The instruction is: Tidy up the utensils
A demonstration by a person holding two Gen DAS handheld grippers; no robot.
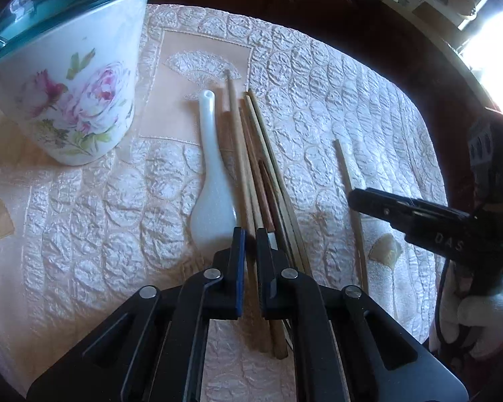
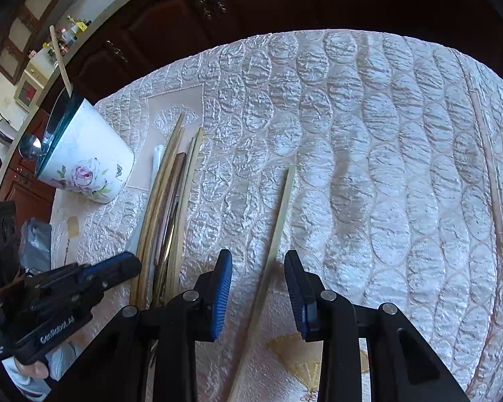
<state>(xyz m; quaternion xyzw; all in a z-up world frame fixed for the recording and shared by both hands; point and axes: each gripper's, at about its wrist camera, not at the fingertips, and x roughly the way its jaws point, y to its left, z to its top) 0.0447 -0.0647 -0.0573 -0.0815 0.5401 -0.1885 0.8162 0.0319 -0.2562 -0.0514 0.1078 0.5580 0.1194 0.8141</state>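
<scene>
In the left wrist view, several wooden chopsticks [image 1: 261, 167] lie bunched on the quilted cloth beside a white ceramic spoon [image 1: 211, 181]. My left gripper [image 1: 250, 238] is shut on one light chopstick [image 1: 239, 154] of that bunch, at its near end. A single chopstick [image 2: 280, 214] lies apart and passes between the fingers of my right gripper [image 2: 258, 256]. Those jaws stand open, the pads clear of the stick. A floral cup [image 1: 67, 100] with a teal rim stands at the left and holds a chopstick [image 2: 60, 63] and a metal spoon [image 2: 30, 147].
Another chopstick [image 2: 489, 174] lies far right on the cloth [image 2: 369, 134]. The table's far edge meets dark wooden cabinets [image 2: 191, 16]. A gloved hand [image 1: 479, 315] holds the right gripper's handle. The floral cup [image 2: 87, 167] stands close to the left edge.
</scene>
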